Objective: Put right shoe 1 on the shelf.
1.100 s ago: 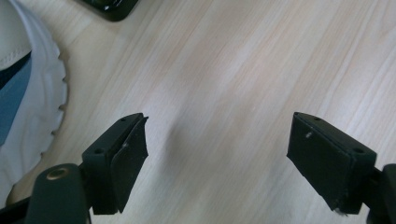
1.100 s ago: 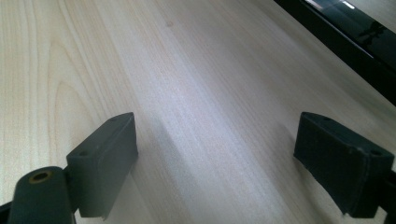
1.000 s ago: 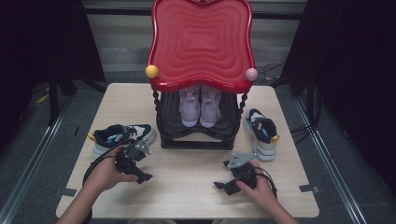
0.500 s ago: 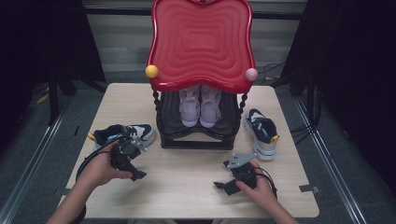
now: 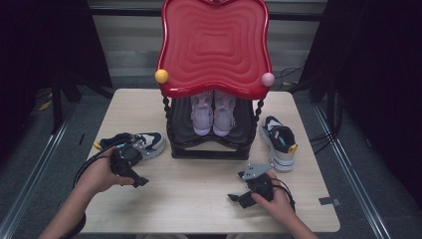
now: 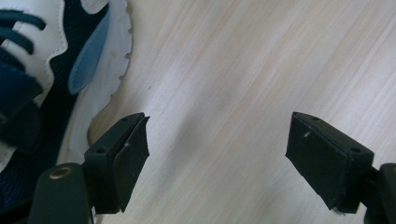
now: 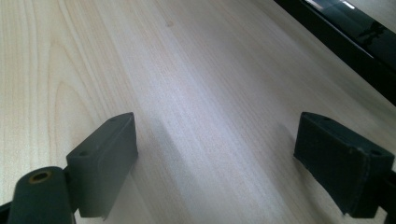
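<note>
A navy and white sneaker (image 5: 142, 143) lies on the left of the wooden table (image 5: 199, 199), its sole edge and laces at the left of the left gripper view (image 6: 32, 70). My left gripper (image 5: 133, 172) hovers just in front of it, jaws open over bare wood (image 6: 217, 135) beside the sole. A matching sneaker (image 5: 278, 142) stands to the right of the rack. My right gripper (image 5: 238, 195) rests low near the table's front, open with only tabletop between its jaws (image 7: 215, 135).
A black shoe rack (image 5: 209, 149) with a red wavy top (image 5: 214, 45) stands at the table's middle back. A pale pink pair of shoes (image 5: 213, 115) sits on its lower shelf. Its dark base edge (image 7: 350, 42) crosses the right gripper view.
My left hand has shifted a little to the left and up, closer to the navy sneaker. The right hand has kept still.
</note>
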Demonstrator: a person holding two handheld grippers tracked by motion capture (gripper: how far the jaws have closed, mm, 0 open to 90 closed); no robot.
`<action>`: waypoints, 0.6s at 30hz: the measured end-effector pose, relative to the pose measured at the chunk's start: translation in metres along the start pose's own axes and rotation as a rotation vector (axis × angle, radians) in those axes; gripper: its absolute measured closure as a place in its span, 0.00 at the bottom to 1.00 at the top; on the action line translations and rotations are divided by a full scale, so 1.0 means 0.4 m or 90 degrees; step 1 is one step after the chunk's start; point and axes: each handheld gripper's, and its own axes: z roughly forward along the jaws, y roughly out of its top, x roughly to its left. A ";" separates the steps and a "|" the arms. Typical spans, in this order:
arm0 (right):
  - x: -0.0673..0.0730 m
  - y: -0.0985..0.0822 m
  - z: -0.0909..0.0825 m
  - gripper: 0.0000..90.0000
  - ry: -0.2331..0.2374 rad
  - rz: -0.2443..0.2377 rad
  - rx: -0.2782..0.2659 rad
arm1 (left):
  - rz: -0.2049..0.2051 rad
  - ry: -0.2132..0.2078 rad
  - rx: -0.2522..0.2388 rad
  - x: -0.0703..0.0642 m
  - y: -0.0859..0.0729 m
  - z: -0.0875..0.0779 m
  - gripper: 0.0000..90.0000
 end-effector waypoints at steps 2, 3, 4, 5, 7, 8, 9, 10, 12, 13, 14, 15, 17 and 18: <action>0.000 0.000 0.000 0.14 0.000 0.000 0.000 | -0.001 0.000 0.002 0.008 -0.003 -0.003 0.23; 0.000 0.000 0.000 0.14 0.000 0.000 0.000 | -0.004 0.002 0.005 0.012 -0.004 -0.006 0.23; 0.000 0.000 0.000 0.14 0.000 0.000 0.000 | -0.007 0.001 0.008 0.016 -0.006 -0.008 0.23; 0.000 0.000 0.000 0.14 0.000 0.000 0.000 | -0.009 0.005 0.005 0.019 -0.008 -0.008 0.23; 0.000 0.000 0.000 0.14 0.000 0.000 0.000 | -0.016 0.006 0.015 0.025 -0.012 -0.008 0.23; 0.000 0.000 0.000 0.14 0.000 0.000 0.000 | -0.009 0.008 0.023 0.029 -0.013 -0.008 0.23; 0.000 0.000 0.000 0.14 0.000 0.000 0.000 | -0.012 0.012 0.028 0.032 -0.015 -0.008 0.23; 0.000 0.000 0.000 0.14 0.000 0.000 0.000 | -0.018 0.014 0.030 0.035 -0.018 -0.009 0.23; 0.000 0.000 0.000 0.14 0.000 0.000 0.000 | -0.025 0.017 0.032 0.045 -0.021 -0.015 0.23; 0.000 0.000 0.000 0.14 0.000 0.000 0.000 | -0.028 0.017 0.032 0.050 -0.022 -0.020 0.23; 0.000 0.000 0.000 0.14 0.000 0.000 0.000 | -0.031 0.014 0.031 0.055 -0.022 -0.025 0.23; 0.000 0.000 0.000 0.14 0.000 0.000 0.000 | -0.035 0.011 0.030 0.058 -0.023 -0.029 0.23; 0.000 0.000 0.000 0.14 0.000 0.000 0.000 | -0.036 0.020 0.033 0.068 -0.023 -0.040 0.23; -0.001 0.000 0.000 0.14 -0.001 -0.002 -0.001 | -0.041 0.025 0.031 0.072 -0.023 -0.045 0.23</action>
